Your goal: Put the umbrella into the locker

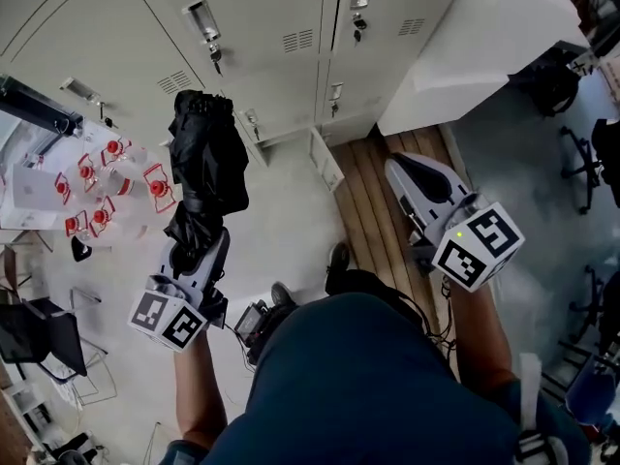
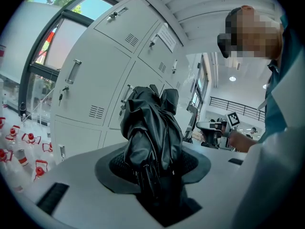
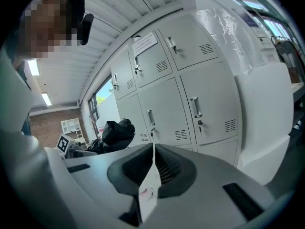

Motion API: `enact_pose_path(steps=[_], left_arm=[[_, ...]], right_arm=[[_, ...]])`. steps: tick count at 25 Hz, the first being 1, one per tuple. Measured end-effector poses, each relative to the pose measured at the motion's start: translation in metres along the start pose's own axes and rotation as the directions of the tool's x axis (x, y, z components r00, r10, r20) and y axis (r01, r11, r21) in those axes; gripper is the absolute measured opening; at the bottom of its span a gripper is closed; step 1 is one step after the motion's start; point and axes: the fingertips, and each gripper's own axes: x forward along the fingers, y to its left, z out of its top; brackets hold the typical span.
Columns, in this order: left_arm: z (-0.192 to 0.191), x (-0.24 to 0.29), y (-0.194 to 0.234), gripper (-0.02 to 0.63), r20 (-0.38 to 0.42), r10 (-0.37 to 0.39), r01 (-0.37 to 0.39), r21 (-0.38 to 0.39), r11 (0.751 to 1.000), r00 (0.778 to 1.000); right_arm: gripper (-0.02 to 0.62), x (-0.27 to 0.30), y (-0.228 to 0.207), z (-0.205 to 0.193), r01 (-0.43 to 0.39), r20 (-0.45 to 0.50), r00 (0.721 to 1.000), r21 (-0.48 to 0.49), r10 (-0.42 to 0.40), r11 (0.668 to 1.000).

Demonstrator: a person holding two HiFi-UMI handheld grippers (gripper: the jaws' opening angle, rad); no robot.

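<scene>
Black umbrella, folded but loose and bunchy, is up in the air in front of the lockers, not inside one yet. Left claw is clamped on its lower end, with most of the fabric sticking out past the tips. Right claw has its jaws together on what looks like a thin white tag; hard to say what the tag is. Locker doors look shut in both gripper views, and I can't tell whether a low one is ajar. Main risk: no open compartment, and the free-side claw is busy with the tag, so working a handle or key with it could drop the tag or miss the latch. Second risk: the grip is at one end only, so the heavy floppy part could droop or twist in the jaws, and slick fabric could slide out. Third: the loose folds are wider than a neat roll, so they could catch on a door edge or frame going in, or spring back out and block the door from closing. Also red-capped bottles stand on the floor near its left edge, close beside the umbrella, so a wide swing could knock them over.
</scene>
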Motion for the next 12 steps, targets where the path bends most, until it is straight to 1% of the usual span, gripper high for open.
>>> enact_pose_path(steps=[6,12], left_arm=[[-0.008,0.022,0.001,0.224,-0.012,0.042,-0.042,-0.019,0.999,0.999],[-0.021,0.043,-0.001,0.225,-0.040,0.075,-0.077,-0.048,0.996,0.996]], right_arm=[[0.040,0.017,-0.023,0.000,-0.054,-0.030,0.998,0.003,0.054,0.999],[0.040,0.027,-0.046,-0.008,-0.097,-0.043,0.994,0.024,0.098,0.995]])
